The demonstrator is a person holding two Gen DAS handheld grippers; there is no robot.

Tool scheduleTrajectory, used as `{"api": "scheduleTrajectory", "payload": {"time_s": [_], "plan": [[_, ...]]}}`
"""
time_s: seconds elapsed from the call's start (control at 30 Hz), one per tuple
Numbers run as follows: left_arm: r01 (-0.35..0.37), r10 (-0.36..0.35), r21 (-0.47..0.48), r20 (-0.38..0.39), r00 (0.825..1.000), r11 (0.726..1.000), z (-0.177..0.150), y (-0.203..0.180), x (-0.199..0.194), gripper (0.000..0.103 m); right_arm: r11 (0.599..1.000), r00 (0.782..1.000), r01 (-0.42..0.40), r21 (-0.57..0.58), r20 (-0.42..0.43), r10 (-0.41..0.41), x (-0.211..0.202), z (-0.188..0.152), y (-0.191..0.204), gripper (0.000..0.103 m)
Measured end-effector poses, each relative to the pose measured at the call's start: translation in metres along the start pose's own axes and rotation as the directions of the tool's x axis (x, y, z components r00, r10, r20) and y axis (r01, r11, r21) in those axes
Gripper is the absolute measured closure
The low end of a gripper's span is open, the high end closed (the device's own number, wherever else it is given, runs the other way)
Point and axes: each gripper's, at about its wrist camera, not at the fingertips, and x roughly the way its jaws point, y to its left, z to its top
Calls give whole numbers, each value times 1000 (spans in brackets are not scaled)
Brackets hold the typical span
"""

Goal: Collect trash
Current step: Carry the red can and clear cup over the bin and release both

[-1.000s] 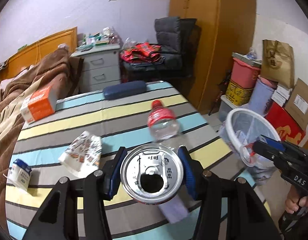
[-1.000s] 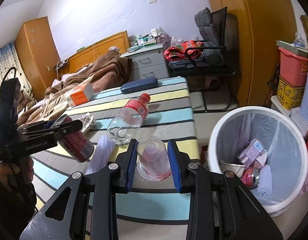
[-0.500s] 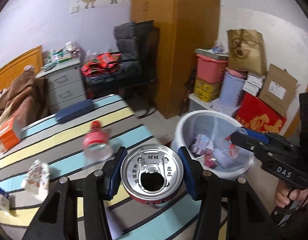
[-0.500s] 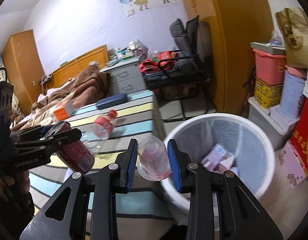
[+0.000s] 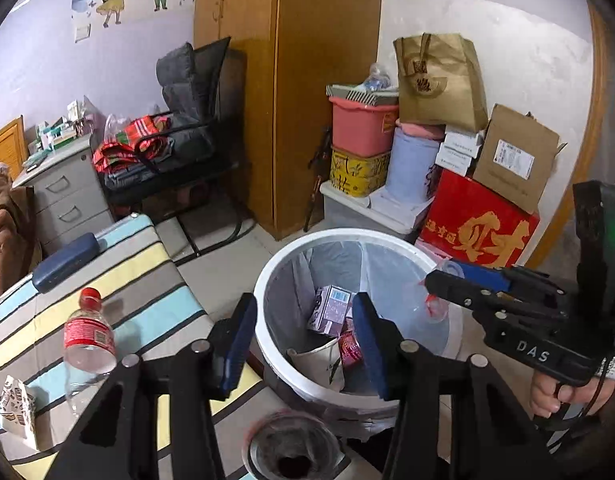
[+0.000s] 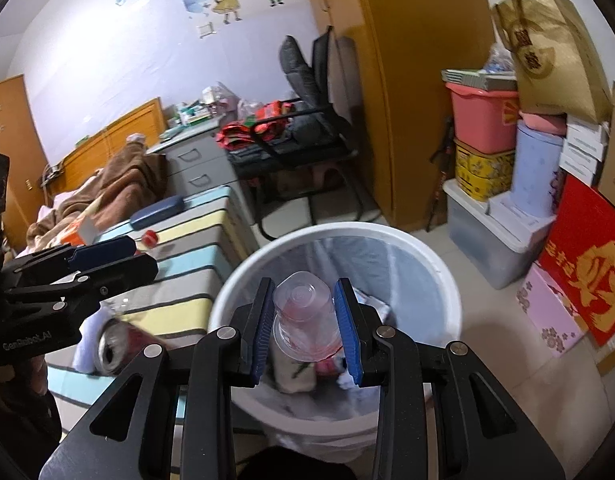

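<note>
bin [image 6: 447,280]: I see smooth white plastic, lined with thin translucent film
cup [image 6: 305,316]: clear glossy plastic, red-smeared inside
can [image 5: 293,446]: I read it as shiny metal, blurred
water bottle [image 5: 89,344]: clear plastic, glossy red label
bed cover [image 5: 147,276]: matt striped cloth
wardrobe [image 5: 307,80]: smooth wood, to my eye
bag [image 5: 439,80]: brown paper, slightly creased
right gripper [image 6: 305,332]: matt black plastic frame, blue ribbed pads

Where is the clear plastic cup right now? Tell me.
In the right wrist view, at centre, the clear plastic cup is clamped in the right gripper, between its jaws, over the open mouth of the white trash bin.
</note>
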Motion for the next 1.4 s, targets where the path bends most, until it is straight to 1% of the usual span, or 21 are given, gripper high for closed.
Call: {"api": "scheduleTrajectory", "payload": {"time_s": [0.1,0.2,0.23,0.27,0.3,0.33,0.37,0.4,0.43,0.5,0.53,0.63,0.73,0.83,0.97,1.17,1.27,1.4], "plan": [[-5,5,-7,-11,1000,1000,-6,5,1,53,1000,1000,11,17,-14,-10,5,-2,-3,71],[-10,9,-51,-29,1000,999,-13,16,-1,52,999,1000,-9,33,-24,10,7,-3,-4,71],[-12,11,-49,-22,1000,999,-17,17,-4,51,1000,1000,-7,26,-25,8,7,-4,-3,71],[-16,15,-45,-17,1000,999,-21,17,-7,45,1000,1000,-8,20,-25,9,7,-5,-1,71],[-28,27,-48,-23,999,998,-24,17,-8,37,1000,1000,-14,20,-25,15,7,-7,2,71],[-34,33,-54,-27,999,998,-28,17,-11,34,999,999,-20,25,-24,21,6,-8,1,71],[-24,23,-58,-22,999,998,-31,17,-12,31,999,999,-27,31,-24,27,6,-9,1,71],[-4,3,-59,-22,1000,998,-35,17,-14,30,999,999,-31,35,-24,32,7,-9,0,71],[4,-6,-60,-27,1000,998,-38,18,-13,30,999,999,-36,38,-25,37,7,-9,0,71],[-44,42,-61,-40,998,997,-44,20,-9,30,999,999,-38,31,-29,39,7,-10,2,71],[-49,46,-65,-50,998,997,-47,21,-7,31,999,999,-39,29,-31,40,8,-9,3,71],[-29,22,-100,-72,997,995,-54,24,0,32,999,999,-44,28,-28,45,7,-9,4,71],[-18,11,-96,-72,997,995,-54,21,1,48,999,999,-43,27,-28,43,7,-9,4,71],[-23,18,-72,-72,997,997,-51,15,2,48,999,999,-43,28,-29,44,7,-9,4,71],[-26,22,-69,-66,998,997,-46,11,2,48,999,999,-41,31,-29,42,8,-8,2,71],[-5,4,-50,-22,1000,999,-18,6,3,48,999,999,-32,33,-21,33,8,0,-7,71],[13,-13,-39,-13,1000,999,-3,0,13,48,1000,999,-19,25,-29,20,11,3,-12,71],[43,-44,-36,-29,999,998,6,-9,31,48,1000,999,-2,-1,-54,2,18,3,-16,71]]}}
